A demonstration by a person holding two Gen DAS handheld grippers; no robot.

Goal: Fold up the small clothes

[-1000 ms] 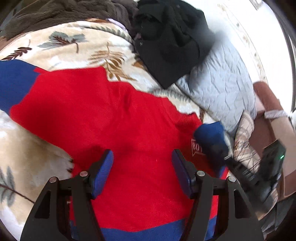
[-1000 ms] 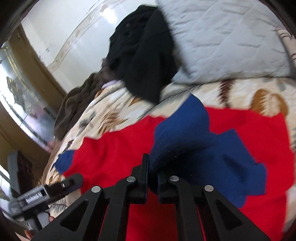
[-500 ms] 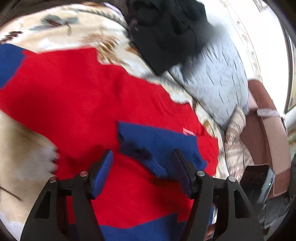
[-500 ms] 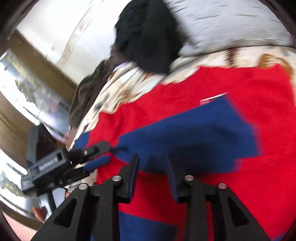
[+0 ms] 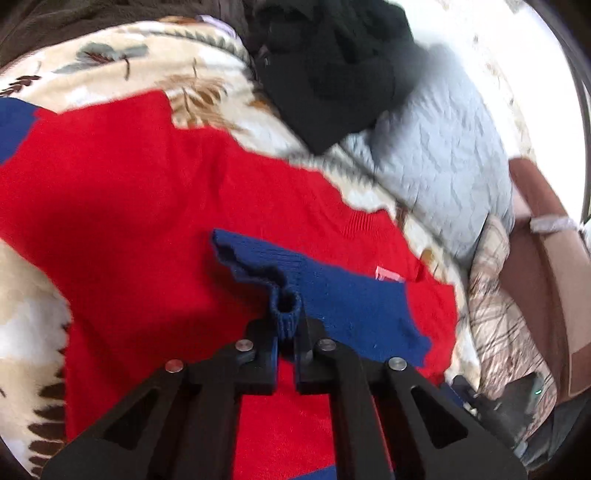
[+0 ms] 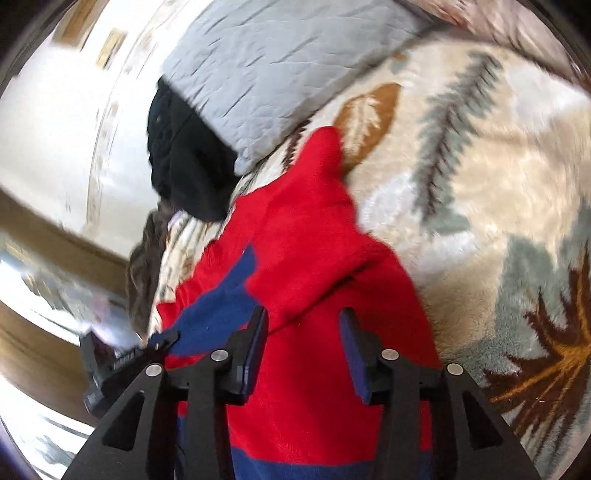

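Note:
A small red sweater (image 5: 147, 221) with blue cuffs and hem lies spread on a leaf-patterned blanket (image 5: 110, 62). One blue sleeve end (image 5: 354, 302) is folded across the red body. My left gripper (image 5: 286, 332) is shut on the rolled blue cuff of that sleeve. In the right wrist view the sweater (image 6: 314, 266) shows with the blue sleeve (image 6: 221, 299) on it, and my right gripper (image 6: 303, 350) is open and empty just above the red fabric near its side edge. The left gripper (image 6: 162, 341) shows there at the sleeve's end.
A grey quilted pillow (image 5: 443, 155) and a black garment (image 5: 332, 66) lie at the bed's far side. A brown fuzzy throw (image 5: 74, 18) lies at the far left. A brown chair (image 5: 543, 258) stands beside the bed. The blanket (image 6: 498, 184) extends to the right.
My right gripper let go of the blue sleeve and swung right to the sweater's side. My left gripper, open before, closed on the sleeve's cuff.

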